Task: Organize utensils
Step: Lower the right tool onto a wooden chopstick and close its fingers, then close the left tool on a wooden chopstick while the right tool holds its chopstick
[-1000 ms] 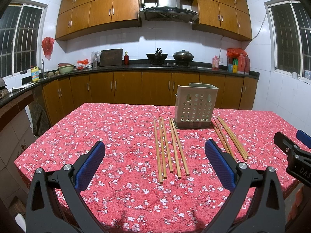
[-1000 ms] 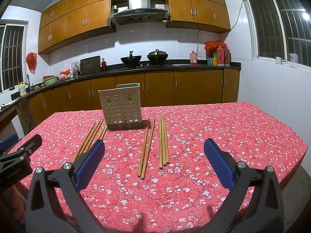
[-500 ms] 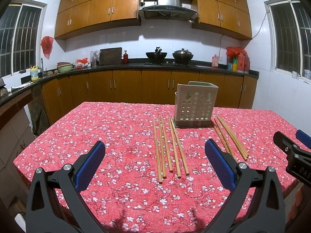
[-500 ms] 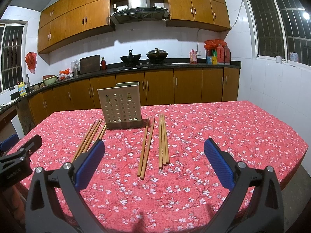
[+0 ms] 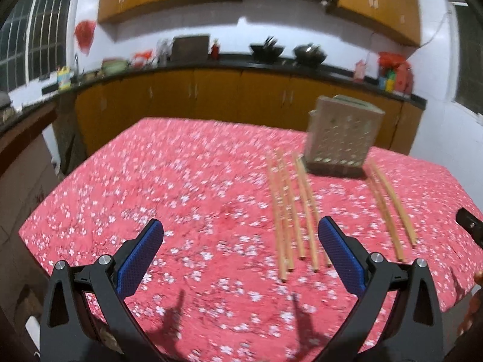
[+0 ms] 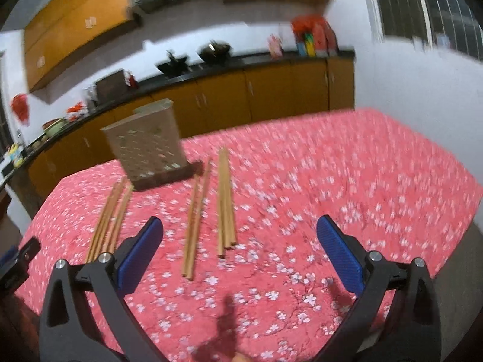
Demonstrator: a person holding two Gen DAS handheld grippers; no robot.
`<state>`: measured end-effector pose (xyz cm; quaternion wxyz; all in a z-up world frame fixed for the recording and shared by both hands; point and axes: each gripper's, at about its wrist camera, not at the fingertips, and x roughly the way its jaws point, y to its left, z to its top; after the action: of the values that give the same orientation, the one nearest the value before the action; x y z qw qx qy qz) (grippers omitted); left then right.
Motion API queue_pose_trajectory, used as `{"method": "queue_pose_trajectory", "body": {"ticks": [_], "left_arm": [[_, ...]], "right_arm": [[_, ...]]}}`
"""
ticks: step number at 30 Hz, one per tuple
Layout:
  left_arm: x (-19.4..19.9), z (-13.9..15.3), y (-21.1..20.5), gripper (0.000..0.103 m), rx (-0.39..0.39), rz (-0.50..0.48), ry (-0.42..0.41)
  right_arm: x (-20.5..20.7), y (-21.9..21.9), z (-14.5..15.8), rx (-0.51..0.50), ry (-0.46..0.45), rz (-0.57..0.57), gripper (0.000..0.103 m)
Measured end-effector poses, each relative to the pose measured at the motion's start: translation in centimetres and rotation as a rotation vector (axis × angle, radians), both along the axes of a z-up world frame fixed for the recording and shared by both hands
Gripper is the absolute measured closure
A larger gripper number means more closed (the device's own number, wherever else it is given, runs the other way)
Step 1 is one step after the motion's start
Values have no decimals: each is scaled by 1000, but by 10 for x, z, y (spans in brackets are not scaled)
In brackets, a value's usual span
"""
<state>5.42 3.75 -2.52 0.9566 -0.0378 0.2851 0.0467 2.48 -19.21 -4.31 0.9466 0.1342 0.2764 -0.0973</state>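
Observation:
A beige perforated utensil holder (image 5: 341, 135) stands upright on the red flowered tablecloth (image 5: 181, 181). Several wooden chopsticks (image 5: 289, 211) lie on the cloth to its left, and more chopsticks (image 5: 389, 208) lie to its right. My left gripper (image 5: 240, 226) hangs open above the cloth, the near stick ends just inside its right finger. In the right wrist view the holder (image 6: 148, 144) is at upper left, with chopstick groups (image 6: 196, 217) (image 6: 225, 202) ahead. My right gripper (image 6: 239, 223) is wide and its jaws are closing, with nothing between them. Both views are blurred.
Wooden kitchen cabinets and a dark counter with woks (image 5: 267, 49), bottles and bags run behind the table. The table's near edge falls off close below both grippers. Part of the other gripper shows at the right rim (image 5: 468, 223) and at the left rim (image 6: 18, 259).
Both grippers have dipped toward the table and advanced. The left view has swung left, putting the holder and sticks to its right. The right view has rolled and tilted. Both pictures have blurred.

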Motion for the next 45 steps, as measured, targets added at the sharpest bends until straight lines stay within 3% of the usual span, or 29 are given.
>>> {"method": "queue_pose_trajectory", "body": {"ticks": [1,3,6,9,12,17,20,31,35,45], "left_arm": [[6,-3,6,2,-8,11,24],[13,-5,11,2,-14,15,46],[26,-8,15,2,-21,10,78],[39,-11,16,2,-26,2,111],[49,-12,16,3,-18,-11,125],[71,-15,11,28,-9,-50,161],[82,-19,8,37,-22,-77,185],[107,-38,-3,63,-87,-178,286],[112,-43,-7,74,-101,-205,319],[117,-51,-19,87,-66,-251,356]], "right_arm": [[9,-6,-4,26,36,-2,15],[25,-15,-13,66,99,12,38],[53,-23,-25,135,174,50,60],[78,-24,-30,156,201,80,75],[99,-22,-34,154,220,118,83],[124,-17,-47,148,277,167,90],[130,-18,-57,148,309,170,94],[132,-13,-59,63,314,181,95],[135,-18,-58,23,317,128,95],[133,-24,-56,25,306,124,95]]}}
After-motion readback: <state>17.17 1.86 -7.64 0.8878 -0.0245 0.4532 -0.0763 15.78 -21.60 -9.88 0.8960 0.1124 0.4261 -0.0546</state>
